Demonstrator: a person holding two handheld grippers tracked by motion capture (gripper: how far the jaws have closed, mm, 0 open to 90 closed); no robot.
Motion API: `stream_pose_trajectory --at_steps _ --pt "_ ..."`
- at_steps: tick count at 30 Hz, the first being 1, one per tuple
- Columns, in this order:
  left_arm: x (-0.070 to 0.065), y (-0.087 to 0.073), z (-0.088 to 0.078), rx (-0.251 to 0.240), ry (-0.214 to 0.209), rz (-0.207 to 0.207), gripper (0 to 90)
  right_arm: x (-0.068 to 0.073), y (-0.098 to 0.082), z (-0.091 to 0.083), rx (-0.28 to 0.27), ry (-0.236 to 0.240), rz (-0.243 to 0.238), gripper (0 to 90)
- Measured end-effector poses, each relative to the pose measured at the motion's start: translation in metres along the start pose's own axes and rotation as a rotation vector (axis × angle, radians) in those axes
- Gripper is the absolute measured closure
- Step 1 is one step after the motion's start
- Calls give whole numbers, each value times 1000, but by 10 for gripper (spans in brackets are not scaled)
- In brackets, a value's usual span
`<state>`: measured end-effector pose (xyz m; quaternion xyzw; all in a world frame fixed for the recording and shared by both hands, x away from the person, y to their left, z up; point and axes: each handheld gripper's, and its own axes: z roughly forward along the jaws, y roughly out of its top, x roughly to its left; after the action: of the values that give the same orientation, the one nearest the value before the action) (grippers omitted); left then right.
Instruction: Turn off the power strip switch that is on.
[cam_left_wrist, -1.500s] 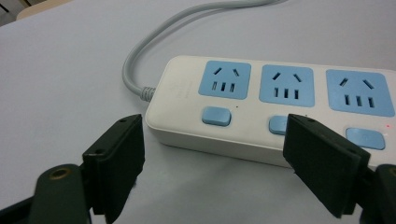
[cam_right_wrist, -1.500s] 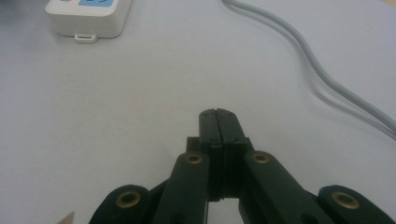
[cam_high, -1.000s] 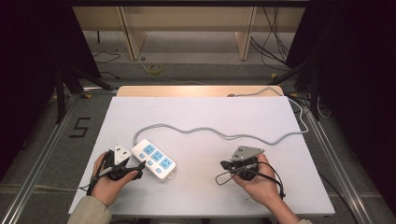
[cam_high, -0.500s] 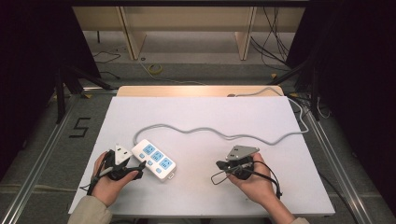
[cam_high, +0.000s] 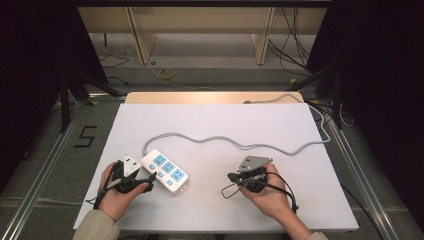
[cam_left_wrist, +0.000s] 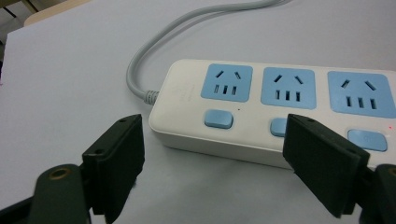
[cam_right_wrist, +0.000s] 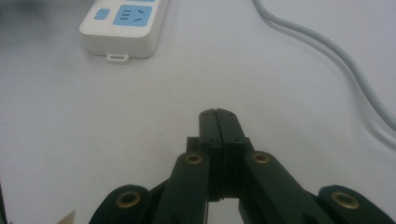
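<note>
A white power strip (cam_high: 165, 171) with three blue sockets and blue switches lies at an angle on the white table, left of centre. Its grey cable (cam_high: 225, 141) snakes away to the right and off the far right edge. My left gripper (cam_high: 142, 176) sits just left of the strip, pointing at it. In the left gripper view its jaws (cam_left_wrist: 215, 158) stand wide open, with the strip's cable end (cam_left_wrist: 280, 102) just beyond them and untouched. My right gripper (cam_high: 231, 177) rests lower right of the strip, jaws (cam_right_wrist: 218, 116) shut on nothing, tips aimed at the strip's far end (cam_right_wrist: 123, 28).
The white board (cam_high: 280, 120) covers the table, with a wooden strip (cam_high: 210, 97) showing at its far edge. The grey cable (cam_right_wrist: 327, 46) runs past the right gripper's right side. On the floor at left is a marked "5" (cam_high: 86, 136), with shelving and loose cables beyond.
My right gripper has edged a little to the left, toward the power strip. The left gripper and the strip have stayed put.
</note>
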<state>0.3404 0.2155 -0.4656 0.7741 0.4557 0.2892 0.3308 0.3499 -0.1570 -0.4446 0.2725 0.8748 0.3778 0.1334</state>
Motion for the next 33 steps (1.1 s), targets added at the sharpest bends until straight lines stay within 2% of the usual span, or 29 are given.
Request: stream_pose_trajectory --at_steps 33 --pt "-1 1 1 -5 0 3 207 14 23 17 30 19 -37 900"
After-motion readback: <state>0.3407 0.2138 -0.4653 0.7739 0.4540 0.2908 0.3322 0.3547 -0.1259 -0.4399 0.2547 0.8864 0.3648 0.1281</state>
